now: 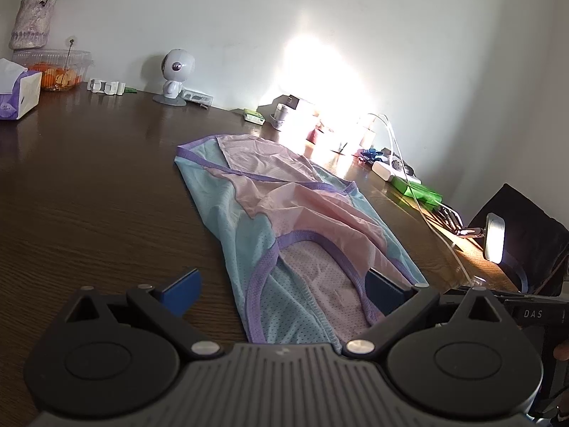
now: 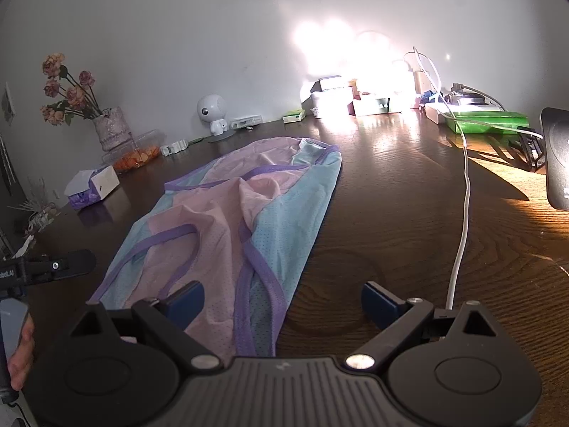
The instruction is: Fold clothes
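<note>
A sleeveless mesh top (image 1: 284,220) in light blue and pink with purple trim lies lengthwise on the dark wooden table (image 1: 89,195), partly folded with creases. My left gripper (image 1: 284,290) is open just above its near end, blue fingers (image 1: 185,290) spread wide on either side of the neckline. In the right wrist view the same top (image 2: 242,220) stretches away at centre left. My right gripper (image 2: 284,304) is open over the top's near right edge, its left finger above the fabric and its right finger (image 2: 378,302) above bare wood. Neither gripper holds cloth.
Along the wall stand a vase of flowers (image 2: 110,131), a fruit container (image 1: 57,71), a tissue box (image 1: 17,92), a small white robot figure (image 1: 176,76) and small boxes in glare. A white cable (image 2: 462,195), green box (image 2: 487,122) and lamp (image 1: 494,236) sit right.
</note>
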